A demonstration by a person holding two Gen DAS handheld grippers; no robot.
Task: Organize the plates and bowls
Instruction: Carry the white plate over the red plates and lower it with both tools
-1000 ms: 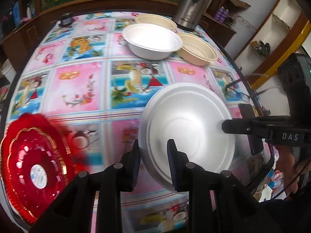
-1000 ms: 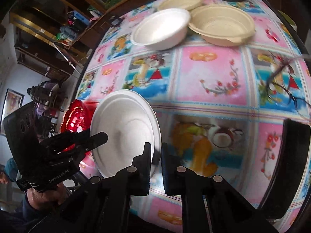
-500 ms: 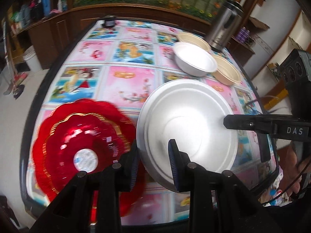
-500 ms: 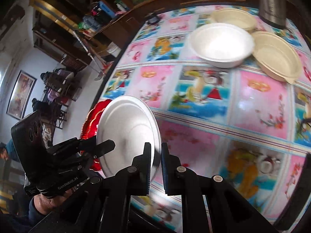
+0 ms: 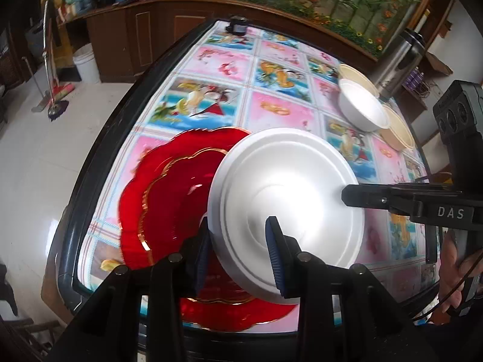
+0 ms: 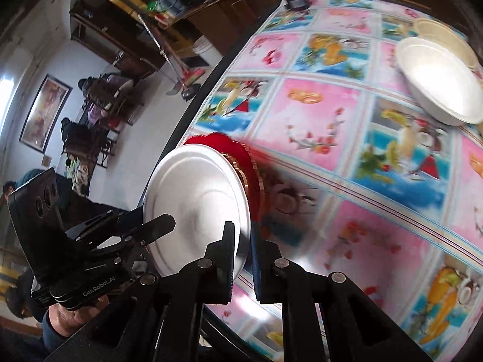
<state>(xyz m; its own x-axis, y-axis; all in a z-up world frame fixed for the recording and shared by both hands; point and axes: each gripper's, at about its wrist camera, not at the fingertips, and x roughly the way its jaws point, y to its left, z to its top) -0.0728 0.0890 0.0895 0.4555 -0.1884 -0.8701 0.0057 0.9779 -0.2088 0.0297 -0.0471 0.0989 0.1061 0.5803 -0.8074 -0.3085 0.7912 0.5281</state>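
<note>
A white foam plate (image 5: 286, 193), underside towards the left wrist camera, hangs tilted above a stack of red scalloped plates (image 5: 169, 187) near the table's front left corner. My left gripper (image 5: 238, 253) has the plate's near rim between its blue pads; its jaws are opening, and the pads look to be touching the plate. My right gripper (image 6: 243, 241) is shut on the thin rim of the white plate (image 6: 196, 196) on the opposite side. In the right wrist view the red plates (image 6: 229, 147) peek out behind it.
A white bowl (image 5: 362, 108) and two beige bowls (image 5: 398, 132) sit at the far right beside a steel flask (image 5: 401, 60). The table's dark edge (image 5: 99, 157) runs close to the red plates, with floor beyond. A small black object (image 5: 238, 25) lies at the far end.
Both grippers carried the white plate leftwards across the table until it came over the red plates. The plate has tilted, and the left jaws stand wider than before.
</note>
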